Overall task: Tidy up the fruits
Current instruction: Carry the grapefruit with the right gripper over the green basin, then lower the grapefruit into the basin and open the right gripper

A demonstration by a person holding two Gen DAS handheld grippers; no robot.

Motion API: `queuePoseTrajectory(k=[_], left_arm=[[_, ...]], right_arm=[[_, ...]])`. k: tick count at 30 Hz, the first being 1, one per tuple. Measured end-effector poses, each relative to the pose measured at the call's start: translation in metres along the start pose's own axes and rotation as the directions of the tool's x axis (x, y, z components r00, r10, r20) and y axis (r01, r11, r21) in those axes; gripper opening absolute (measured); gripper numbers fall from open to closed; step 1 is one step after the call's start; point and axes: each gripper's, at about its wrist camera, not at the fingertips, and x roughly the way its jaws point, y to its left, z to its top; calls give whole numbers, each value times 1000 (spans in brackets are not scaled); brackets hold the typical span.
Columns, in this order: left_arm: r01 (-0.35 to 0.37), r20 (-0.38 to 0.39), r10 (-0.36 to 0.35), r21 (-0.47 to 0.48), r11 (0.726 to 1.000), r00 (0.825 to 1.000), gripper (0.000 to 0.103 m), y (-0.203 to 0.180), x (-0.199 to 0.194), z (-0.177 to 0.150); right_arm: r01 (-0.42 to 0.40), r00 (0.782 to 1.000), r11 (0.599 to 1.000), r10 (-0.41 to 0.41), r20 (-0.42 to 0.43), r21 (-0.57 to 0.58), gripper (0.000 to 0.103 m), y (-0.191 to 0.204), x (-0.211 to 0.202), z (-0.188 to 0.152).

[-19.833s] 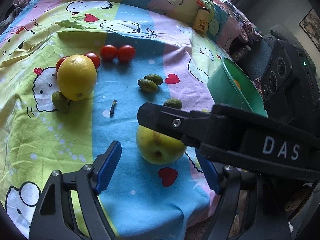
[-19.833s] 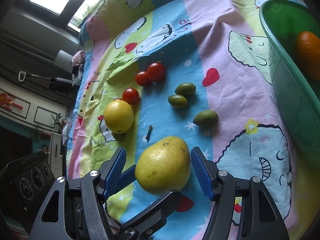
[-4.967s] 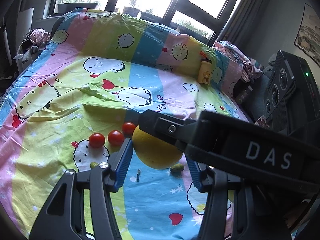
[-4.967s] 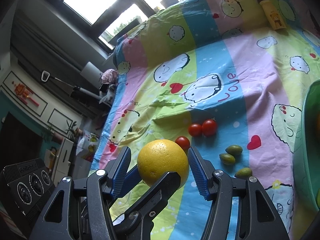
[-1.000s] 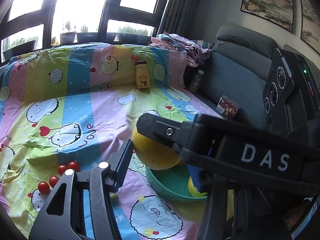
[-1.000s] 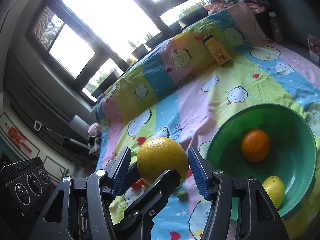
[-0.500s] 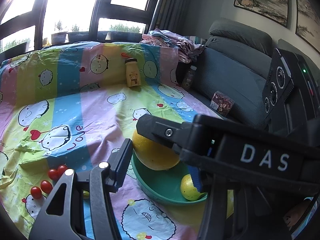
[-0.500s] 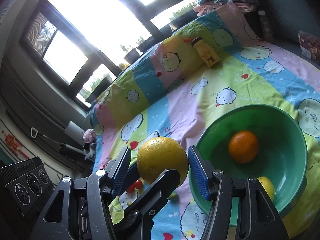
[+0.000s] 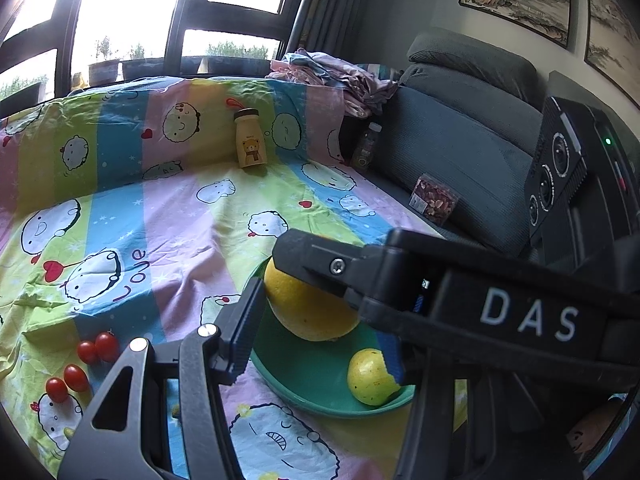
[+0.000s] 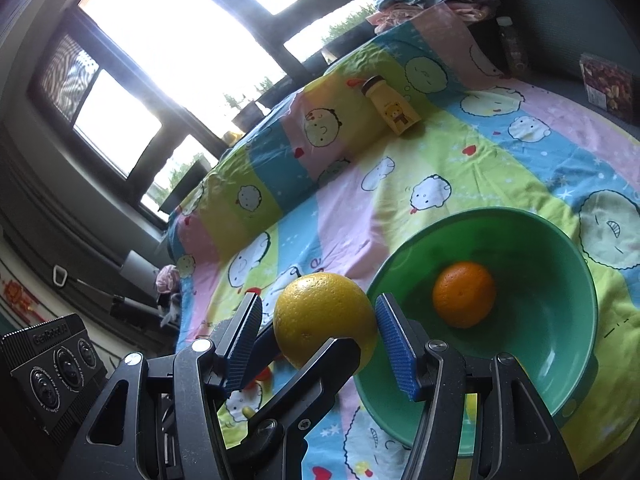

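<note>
A large yellow citrus (image 9: 308,312) (image 10: 324,316) hangs in the air over the near left rim of the green bowl (image 9: 304,396) (image 10: 560,320). My left gripper (image 9: 320,344) and my right gripper (image 10: 320,344) hold it together, crossed, each shut on it between blue pads. In the left wrist view the right gripper's black finger lies across the top of the fruit. An orange (image 10: 464,294) and a yellow-green pear (image 9: 372,376) lie in the bowl. Several cherry tomatoes (image 9: 96,348) sit on the sheet at the left.
The colourful cartoon sheet (image 9: 160,208) covers the surface. A yellow bear bottle (image 9: 250,138) (image 10: 394,110) stands at the back. A grey sofa (image 9: 460,152) with a box of nuts (image 9: 434,200) and a dark bottle (image 9: 366,148) borders the right side.
Both grippers have carried the yellow citrus a little further toward the bowl and slightly down. The bowl now looks larger and closer beneath the fruit. The grip is unchanged.
</note>
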Motion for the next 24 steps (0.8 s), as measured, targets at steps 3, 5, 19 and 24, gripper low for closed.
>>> queuePoseTrajectory(k=[3, 5, 19, 24], left_arm=[[8, -5, -8, 2, 1000, 1000, 52, -1, 4, 0], [12, -9, -12, 2, 1000, 1000, 52, -3, 5, 0], [49, -50, -49, 3, 999, 998, 51, -10, 27, 1], [62, -68, -62, -2, 998, 996, 52, -10, 34, 0]], right_arm=[[8, 1000, 1000, -8, 2, 5, 62, -2, -1, 0], [13, 1000, 1000, -13, 2, 8, 62, -4, -2, 0], [54, 999, 997, -54, -4, 53, 62, -23, -2, 3], [70, 998, 995, -69, -13, 69, 62, -29, -1, 3]])
